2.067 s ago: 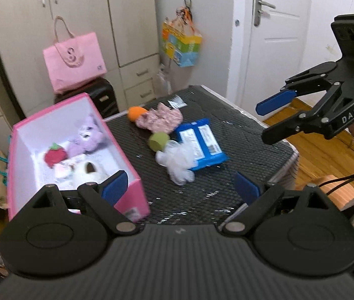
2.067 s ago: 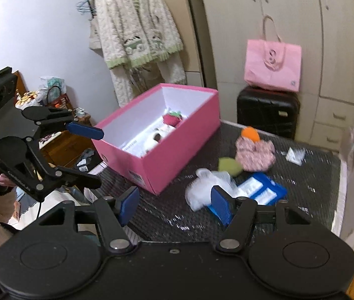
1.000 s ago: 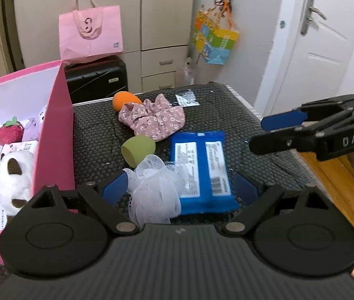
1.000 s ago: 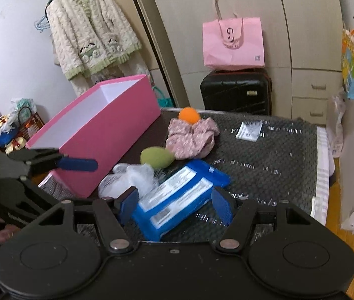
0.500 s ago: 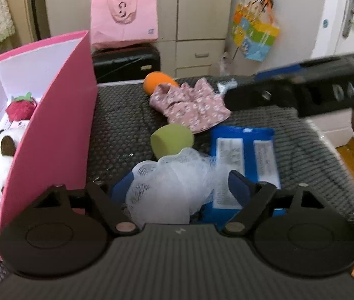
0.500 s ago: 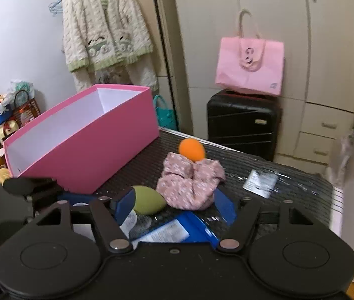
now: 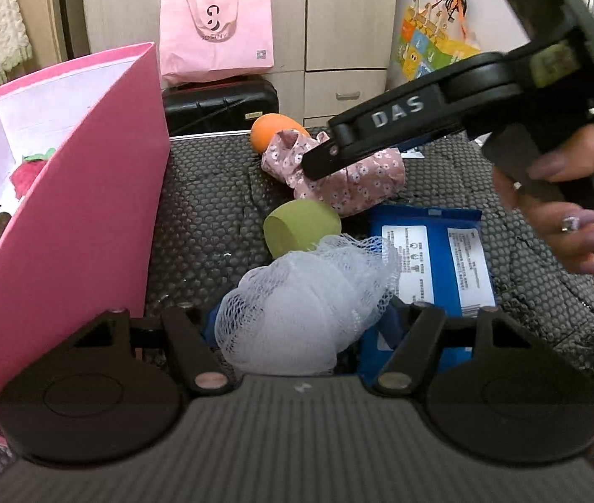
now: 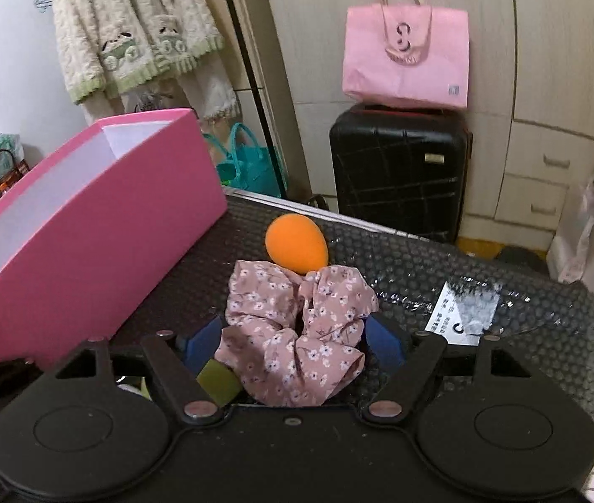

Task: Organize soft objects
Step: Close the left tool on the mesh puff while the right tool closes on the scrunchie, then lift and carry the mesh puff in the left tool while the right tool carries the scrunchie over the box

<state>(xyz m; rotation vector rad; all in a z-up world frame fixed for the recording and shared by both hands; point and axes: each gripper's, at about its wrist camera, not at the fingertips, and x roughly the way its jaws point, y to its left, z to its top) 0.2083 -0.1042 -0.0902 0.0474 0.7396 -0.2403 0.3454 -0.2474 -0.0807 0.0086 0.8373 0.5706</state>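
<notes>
A white mesh pouf point(image 7: 301, 318) fills the gap of my left gripper point(image 7: 301, 323). Its jaws are closing, and both blue pads touch the mesh. A pink floral scrunchie point(image 8: 297, 335) lies between the fingers of my right gripper point(image 8: 292, 341), which is open with its pads just clear of the cloth. In the left wrist view that right gripper point(image 7: 322, 159) hangs over the scrunchie point(image 7: 355, 184). An orange sponge point(image 8: 296, 247) sits behind the scrunchie and a green sponge point(image 7: 301, 226) in front of it. A blue wipes pack point(image 7: 431, 260) lies beside the pouf.
An open pink box point(image 7: 87, 209) stands at the left and holds a strawberry plush point(image 7: 30, 167). A small paper sachet point(image 8: 468, 310) lies on the black dotted mat point(image 8: 548, 335). Behind the table are a black suitcase point(image 8: 401, 167) and a pink tote bag point(image 8: 405, 58). A person's hand point(image 7: 561, 193) grips the right tool.
My left gripper sank onto the pouf and its jaws narrowed around it. My right gripper swept from over the blue pack to the scrunchie, and now crosses the left wrist view.
</notes>
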